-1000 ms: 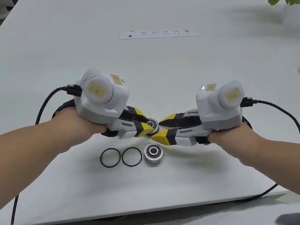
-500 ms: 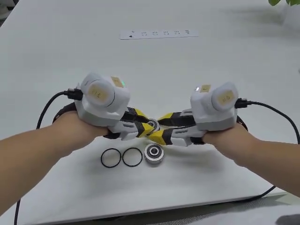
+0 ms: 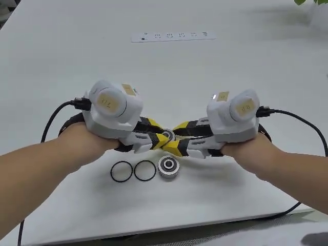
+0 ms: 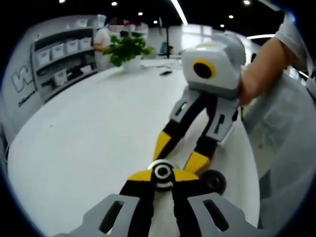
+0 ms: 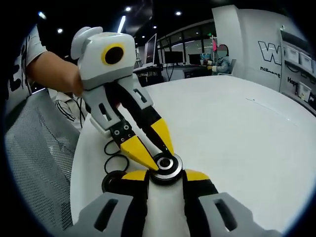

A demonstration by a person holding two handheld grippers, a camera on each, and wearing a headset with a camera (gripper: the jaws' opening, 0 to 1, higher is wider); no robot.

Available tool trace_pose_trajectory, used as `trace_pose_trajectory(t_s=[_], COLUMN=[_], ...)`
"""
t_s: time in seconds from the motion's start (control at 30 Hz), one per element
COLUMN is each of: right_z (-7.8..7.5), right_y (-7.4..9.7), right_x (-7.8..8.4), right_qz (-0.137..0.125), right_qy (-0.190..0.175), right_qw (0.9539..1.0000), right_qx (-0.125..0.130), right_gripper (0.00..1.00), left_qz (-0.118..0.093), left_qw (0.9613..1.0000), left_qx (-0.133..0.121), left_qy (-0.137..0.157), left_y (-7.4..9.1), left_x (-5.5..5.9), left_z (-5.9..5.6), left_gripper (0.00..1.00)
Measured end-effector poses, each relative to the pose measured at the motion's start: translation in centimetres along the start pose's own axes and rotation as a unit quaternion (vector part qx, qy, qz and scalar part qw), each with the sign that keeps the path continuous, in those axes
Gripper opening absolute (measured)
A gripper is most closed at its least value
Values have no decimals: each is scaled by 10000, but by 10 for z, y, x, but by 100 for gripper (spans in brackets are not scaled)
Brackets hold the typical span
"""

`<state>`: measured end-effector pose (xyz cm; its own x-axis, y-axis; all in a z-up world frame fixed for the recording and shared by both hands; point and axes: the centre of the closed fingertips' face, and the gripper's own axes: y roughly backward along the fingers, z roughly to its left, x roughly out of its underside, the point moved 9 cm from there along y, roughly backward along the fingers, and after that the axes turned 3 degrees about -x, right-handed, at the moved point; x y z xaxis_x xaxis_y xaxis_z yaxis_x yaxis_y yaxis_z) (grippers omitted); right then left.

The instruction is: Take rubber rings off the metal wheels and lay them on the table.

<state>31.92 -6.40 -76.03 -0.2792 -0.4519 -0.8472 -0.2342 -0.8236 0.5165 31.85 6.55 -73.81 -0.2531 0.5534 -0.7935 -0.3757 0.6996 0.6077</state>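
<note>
In the head view the left tool (image 3: 157,140) and the right tool (image 3: 178,143) meet tip to tip above the white worktop (image 3: 230,66). A metal wheel (image 3: 166,136) is caught between them, lifted off the surface. Just below, two rubber rings (image 3: 121,171) lie flat side by side, and a second wheel (image 3: 168,167) sits just beside the right-hand one. They lie straight on the bare worktop, not in any tray or box, so I judge that the next ring belongs in the same row. In the left gripper view, the tool's own jaws are drawn close and pinch the wheel (image 4: 162,173) at their yellow tips. The right tool (image 4: 178,154) comes in from above with its jaws standing wider. I cannot tell from here if the rubber itself is caught. In the right gripper view, the tool's own jaws stand on either side of the wheel (image 5: 165,168) and seem clamped on it, while the left tool (image 5: 152,147) touches its rim. To do this step well, I think one tool should hold the metal body firmly, and the other should take only the rubber and roll it over the edge along the axle. The pull should be slow, because a stretched ring may jump away.
</note>
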Motion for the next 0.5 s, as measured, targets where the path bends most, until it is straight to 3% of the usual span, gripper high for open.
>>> trace_pose_trajectory(t_s=[0.5], right_z=[-1], right_y=[7], right_x=[4], right_qz=[6], right_qy=[-106], right_qw=[9999], right_qx=[-102], right_gripper=[18], left_qz=[12], left_qw=[10000], left_qx=[-8], left_qy=[-13], left_y=[0], left_x=[0], left_z=[-1], left_gripper=[13])
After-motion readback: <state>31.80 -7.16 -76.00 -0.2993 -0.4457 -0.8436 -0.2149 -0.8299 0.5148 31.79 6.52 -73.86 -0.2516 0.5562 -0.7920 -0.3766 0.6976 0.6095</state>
